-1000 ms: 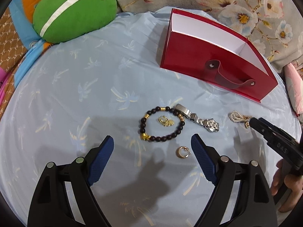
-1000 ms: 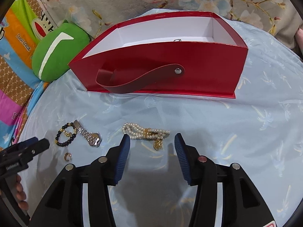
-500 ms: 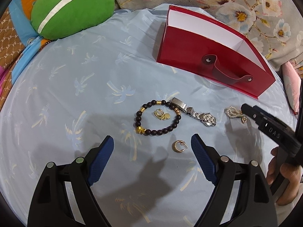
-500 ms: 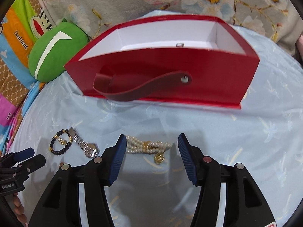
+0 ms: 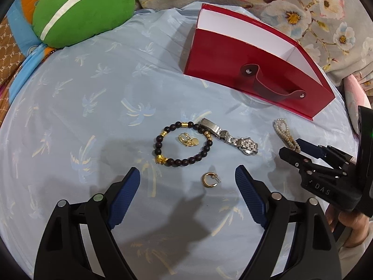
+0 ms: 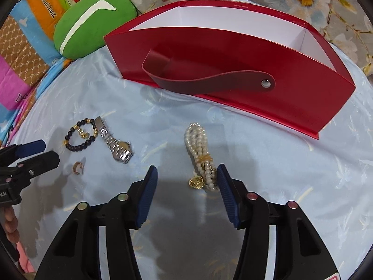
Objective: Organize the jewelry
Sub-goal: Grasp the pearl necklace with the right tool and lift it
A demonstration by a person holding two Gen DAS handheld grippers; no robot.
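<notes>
Jewelry lies on a light blue cloth in front of a red box [image 5: 254, 74] [image 6: 233, 70]. A dark bead bracelet [image 5: 181, 143] [image 6: 80, 137] rings small gold earrings [image 5: 187, 139]. A silver watch [image 5: 229, 136] [image 6: 115, 145] lies beside it, and a gold hoop earring [image 5: 209, 179] [image 6: 78, 168] nearer me. My left gripper [image 5: 187, 191] is open just above the hoop. My right gripper [image 6: 186, 182] is open around the near end of a pearl bracelet [image 6: 201, 154] [image 5: 285, 135] with a gold charm; its right pad touches the pearls.
A green cushion [image 5: 81, 9] [image 6: 93, 21] sits at the back left of the cloth. Patterned fabric and a floral sheet [image 5: 303, 7] lie behind the box. The red box has a strap handle [image 6: 209, 81] on its front wall.
My right gripper has moved forward and turned, so the pearl bracelet now lies between its fingers. My left gripper has shifted slightly; the hoop stays between its fingertips.
</notes>
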